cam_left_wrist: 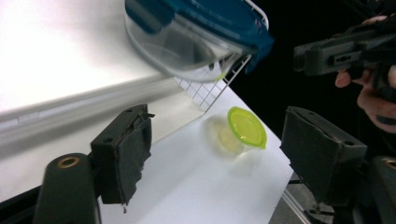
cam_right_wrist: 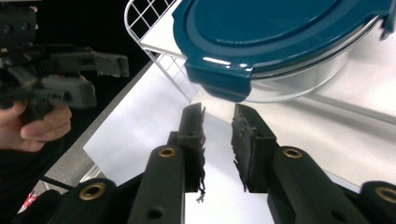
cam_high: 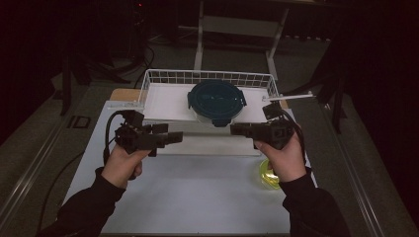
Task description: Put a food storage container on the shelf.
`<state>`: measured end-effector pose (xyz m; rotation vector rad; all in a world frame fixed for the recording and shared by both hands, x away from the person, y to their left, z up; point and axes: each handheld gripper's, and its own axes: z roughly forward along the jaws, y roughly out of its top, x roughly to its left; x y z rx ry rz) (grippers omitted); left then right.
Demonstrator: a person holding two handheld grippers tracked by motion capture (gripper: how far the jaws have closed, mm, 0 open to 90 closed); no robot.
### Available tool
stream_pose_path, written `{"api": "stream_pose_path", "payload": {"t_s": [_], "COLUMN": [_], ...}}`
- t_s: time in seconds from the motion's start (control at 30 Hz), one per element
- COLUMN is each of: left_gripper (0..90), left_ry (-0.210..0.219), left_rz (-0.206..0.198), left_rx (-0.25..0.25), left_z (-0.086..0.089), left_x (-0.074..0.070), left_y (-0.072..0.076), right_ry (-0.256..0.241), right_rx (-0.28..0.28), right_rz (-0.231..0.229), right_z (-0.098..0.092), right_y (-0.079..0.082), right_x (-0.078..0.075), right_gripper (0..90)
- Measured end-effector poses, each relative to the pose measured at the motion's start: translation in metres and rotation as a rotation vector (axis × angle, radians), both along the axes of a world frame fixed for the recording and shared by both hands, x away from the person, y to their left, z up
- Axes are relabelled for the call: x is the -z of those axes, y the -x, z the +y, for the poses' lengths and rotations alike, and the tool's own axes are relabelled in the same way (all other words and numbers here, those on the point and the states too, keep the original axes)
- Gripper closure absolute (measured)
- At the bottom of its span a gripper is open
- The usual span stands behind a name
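Teal plastic caps the round clear-walled container [cam_high: 216, 102] I am working toward; it sits in the white wire basket [cam_high: 148, 79] at the far side of the white table [cam_high: 188, 197], near the basket's front edge. My left gripper [cam_high: 174, 137] hovers in front of the basket with its jaws spread wide and nothing between them. My right gripper [cam_high: 236, 129] hangs opposite it, jaws drawn close with a narrow gap, holding nothing.

The risks, as I judge them: the clear wall looks smooth and curved, so a pinch there could slip or skid the container against the wire. The lid's latch tabs overhang the rim, and a jaw catching one could pop it. The small clear cup with a yellow-green lid [cam_left_wrist: 240, 133] stands just beside my right hand [cam_high: 282, 158], near the table's edge, and a careless sweep could knock it off.

The lid's raised lettering is too faint to read, and I see no other writing.
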<state>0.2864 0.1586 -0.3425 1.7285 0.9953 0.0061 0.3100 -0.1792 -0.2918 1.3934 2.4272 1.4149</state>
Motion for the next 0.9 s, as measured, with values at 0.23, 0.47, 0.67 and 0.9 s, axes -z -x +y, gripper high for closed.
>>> {"api": "stream_pose_path", "payload": {"t_s": [0.23,0.47,0.67,0.9], "left_gripper": [13.6,4.0,0.0,0.0], "left_ry": [-0.028,-0.111,-0.158,-0.231], "left_rz": [-0.086,-0.140,-0.130,-0.153], "left_rx": [0.026,0.028,0.033,-0.029], "left_z": [-0.007,-0.013,-0.018,-0.016], "left_x": [0.029,0.054,0.086,0.120], "left_y": [0.026,0.043,0.058,0.075], "right_ry": [0.045,0.036,0.037,0.046], "right_rx": [-0.003,0.004,0.012,0.018], "right_rz": [-0.031,-0.042,-0.043,-0.035], "right_z": [0.012,0.016,0.022,0.028], "right_y": [0.008,0.005,-0.001,-0.010], "right_x": [0.005,0.008,0.013,0.017], "right_gripper": [89.6,89.8,89.9,89.9]}}
